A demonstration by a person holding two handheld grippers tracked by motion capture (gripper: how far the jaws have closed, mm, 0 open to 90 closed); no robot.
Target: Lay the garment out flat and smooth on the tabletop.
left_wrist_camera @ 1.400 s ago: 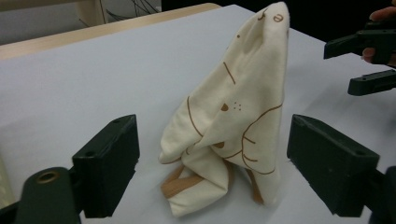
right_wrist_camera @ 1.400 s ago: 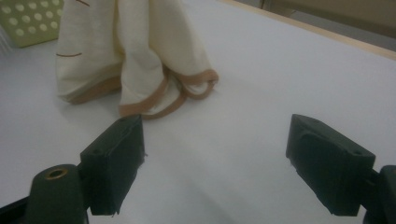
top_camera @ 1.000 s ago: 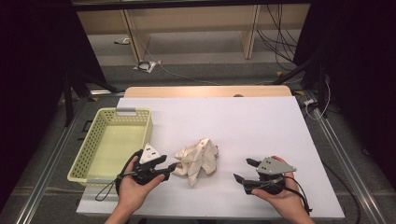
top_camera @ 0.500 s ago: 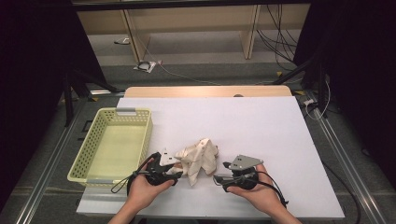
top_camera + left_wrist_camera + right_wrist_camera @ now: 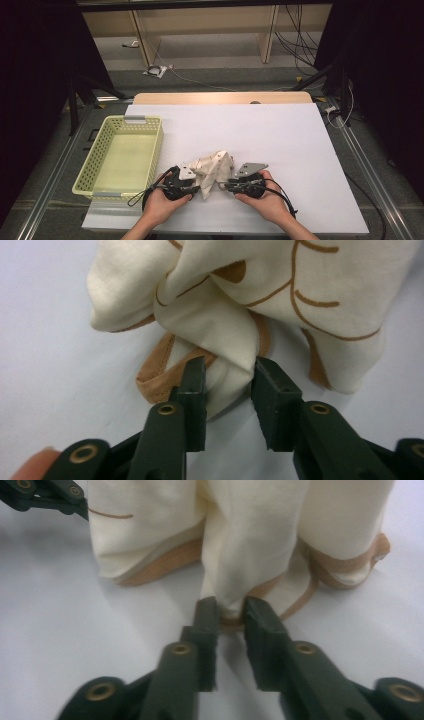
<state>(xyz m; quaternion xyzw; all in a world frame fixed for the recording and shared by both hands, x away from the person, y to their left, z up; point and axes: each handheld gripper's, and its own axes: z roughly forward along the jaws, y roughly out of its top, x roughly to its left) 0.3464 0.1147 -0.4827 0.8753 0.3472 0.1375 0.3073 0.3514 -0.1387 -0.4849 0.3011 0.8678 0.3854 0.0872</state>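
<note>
White tabletop (image 5: 280,135), with a dark room and bare shelving beyond; a yellow basket (image 5: 89,167) stands empty at the left edge. Near the front, between the two hands, lies the cloth (image 5: 212,167) — a crumpled cream garment with tan printed lines and tan binding along its hems.

Handling, as judged: light, limp and non-fragile; the cloth will sag and unfold once lifted, so a single pinch point will let the rest trail. Its surface looks matt, not slippery. The bound hems and the thick folds near them offer the firmest purchase, and two holds set apart should spread the piece.

Left gripper (image 5: 227,390), at the cloth's left side: its jaws have just been closing and now stand narrow about a hanging fold. The left pad meets the tan hem, the right pad touches the fold's edge; the pinch looks begun rather than firm.

Right gripper (image 5: 230,617), at the cloth's right side: its jaws have likewise just been closing and now nip a narrow cream fold at their tips, with a loop of tan binding lying just behind them on the table.

Relative position: the cloth rests on the table directly ahead of both grippers, each entering from the near side — the basket sits well apart to the left.
</note>
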